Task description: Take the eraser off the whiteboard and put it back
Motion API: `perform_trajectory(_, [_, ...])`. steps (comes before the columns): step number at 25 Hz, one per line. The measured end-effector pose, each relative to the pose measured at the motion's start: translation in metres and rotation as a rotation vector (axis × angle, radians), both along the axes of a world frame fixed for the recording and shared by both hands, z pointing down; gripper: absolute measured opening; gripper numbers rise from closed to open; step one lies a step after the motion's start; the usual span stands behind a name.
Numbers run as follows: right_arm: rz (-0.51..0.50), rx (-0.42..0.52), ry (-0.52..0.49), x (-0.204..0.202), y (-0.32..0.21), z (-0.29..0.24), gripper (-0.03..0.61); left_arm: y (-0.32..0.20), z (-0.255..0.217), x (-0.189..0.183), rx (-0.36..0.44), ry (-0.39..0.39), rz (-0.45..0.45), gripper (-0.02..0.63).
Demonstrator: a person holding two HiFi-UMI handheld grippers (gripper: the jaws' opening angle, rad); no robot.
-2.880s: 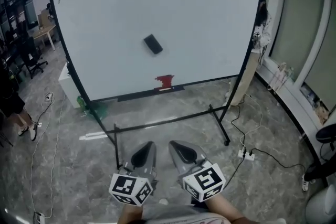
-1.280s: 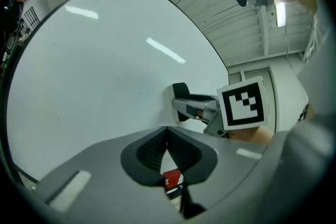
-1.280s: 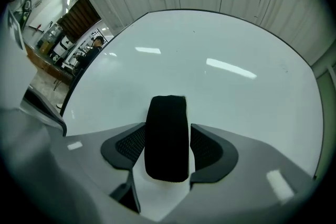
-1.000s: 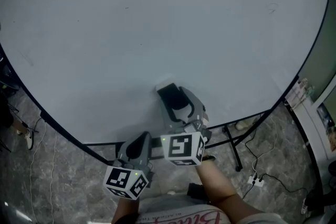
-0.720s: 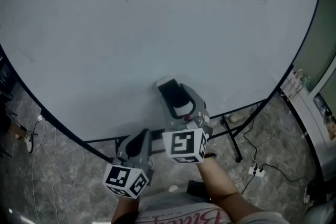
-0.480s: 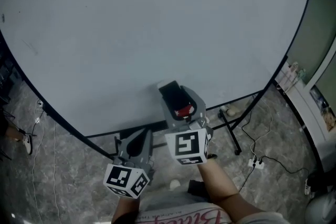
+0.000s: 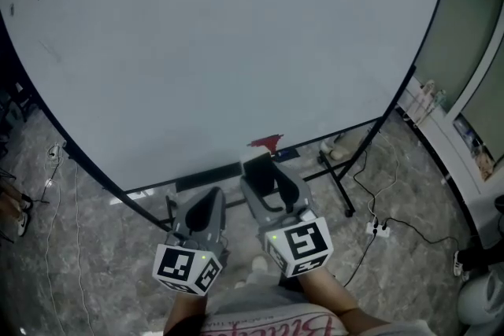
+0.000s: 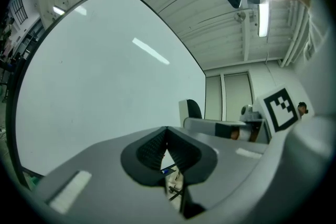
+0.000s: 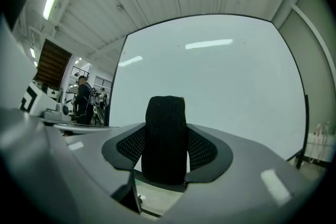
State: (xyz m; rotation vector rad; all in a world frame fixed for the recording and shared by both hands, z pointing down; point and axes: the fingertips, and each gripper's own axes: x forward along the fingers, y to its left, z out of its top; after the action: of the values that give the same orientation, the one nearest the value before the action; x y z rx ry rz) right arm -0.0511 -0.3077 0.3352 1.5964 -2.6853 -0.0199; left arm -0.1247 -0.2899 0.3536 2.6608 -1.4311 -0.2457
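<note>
Near one whiteboard [image 7: 197, 35]: right tongs [image 7: 264, 175] clamp one eraser [image 9: 165, 139]; left tongs [image 7: 208, 206] closed, empty.

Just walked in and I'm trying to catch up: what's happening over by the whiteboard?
A person stands facing a large white whiteboard on a black stand, with a two-jaw gripper in each hand. The right gripper is clamped on a black felt eraser and holds it clear of the board, low in front of the person. The left gripper is shut on nothing and sits idle beside it. The eraser is off the board and not yet put back.
</note>
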Motion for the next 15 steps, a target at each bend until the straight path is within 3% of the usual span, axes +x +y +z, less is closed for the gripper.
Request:
perform_trajectory(7, [-0.016,0.01,-0.001,0.003,0.018,0.011,0.233,0.003,0.0,0.0,0.021,-0.045,-0.031,-0.002])
perform_trajectory(10, [-0.014,0.024,0.003,0.007,0.014,0.011,0.233,-0.001,-0.001,0.0,0.008,0.006,-0.033,-0.002])
perform_trajectory(15, [-0.013,0.05,0.03,0.013,0.009,0.008,0.233,-0.01,0.002,0.005,-0.007,-0.001,-0.045,-0.002])
